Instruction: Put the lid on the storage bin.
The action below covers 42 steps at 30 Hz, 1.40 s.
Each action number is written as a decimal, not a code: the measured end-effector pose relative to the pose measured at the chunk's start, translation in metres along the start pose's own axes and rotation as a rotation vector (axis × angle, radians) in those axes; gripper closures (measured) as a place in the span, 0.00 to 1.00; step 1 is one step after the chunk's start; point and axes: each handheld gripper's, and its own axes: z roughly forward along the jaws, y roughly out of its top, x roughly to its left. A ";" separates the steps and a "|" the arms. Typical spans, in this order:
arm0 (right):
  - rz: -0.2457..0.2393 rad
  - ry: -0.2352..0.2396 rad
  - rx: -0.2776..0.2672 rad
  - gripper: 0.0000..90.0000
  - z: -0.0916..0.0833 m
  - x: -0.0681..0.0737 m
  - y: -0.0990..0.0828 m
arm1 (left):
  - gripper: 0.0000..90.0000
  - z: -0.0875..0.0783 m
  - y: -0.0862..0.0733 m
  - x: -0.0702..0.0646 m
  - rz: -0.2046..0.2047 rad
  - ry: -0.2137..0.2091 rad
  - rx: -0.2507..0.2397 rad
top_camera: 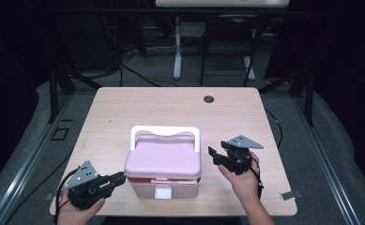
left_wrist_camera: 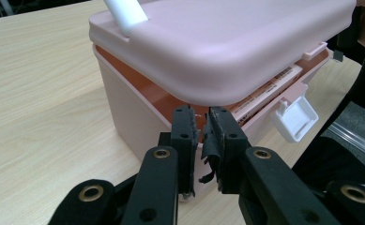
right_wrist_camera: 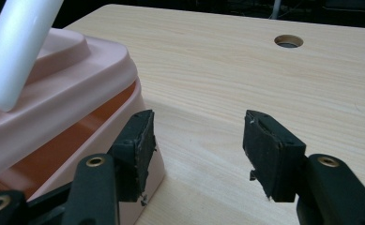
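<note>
Squarely placed pink box (top_camera: 163, 168), white latch (top_camera: 163, 192) facing the person.

Pink box (top_camera: 163, 164) w/ white handle (top_camera: 165, 131), light-wood table (top_camera: 124, 108).

A box (top_camera: 163, 171) is set on the tabletop (top_camera: 124, 108), toward its near edge and about midway across. A lid (top_camera: 165, 157) is laid on the box, seemingly not fully seated, with a handle (top_camera: 165, 132) raised over its far side and a latch (top_camera: 163, 192) hung on the near face. The left claw (top_camera: 119, 178) is placed just left of the box, the right claw (top_camera: 214, 156) just right of it. A hole (top_camera: 209, 99) is sunk in the tabletop behind the box, to the right.
</note>
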 end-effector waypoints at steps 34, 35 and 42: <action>0.000 -0.005 -0.007 0.48 -0.001 -0.002 0.000 | 0.90 0.003 -0.015 0.002 -0.026 -0.003 0.037; 0.003 -0.004 -0.007 0.48 -0.001 -0.002 0.000 | 0.90 0.003 -0.015 0.002 -0.036 -0.001 0.029; 0.002 -0.007 -0.006 0.48 -0.001 -0.003 -0.001 | 0.89 0.003 -0.015 0.005 -0.038 0.006 0.025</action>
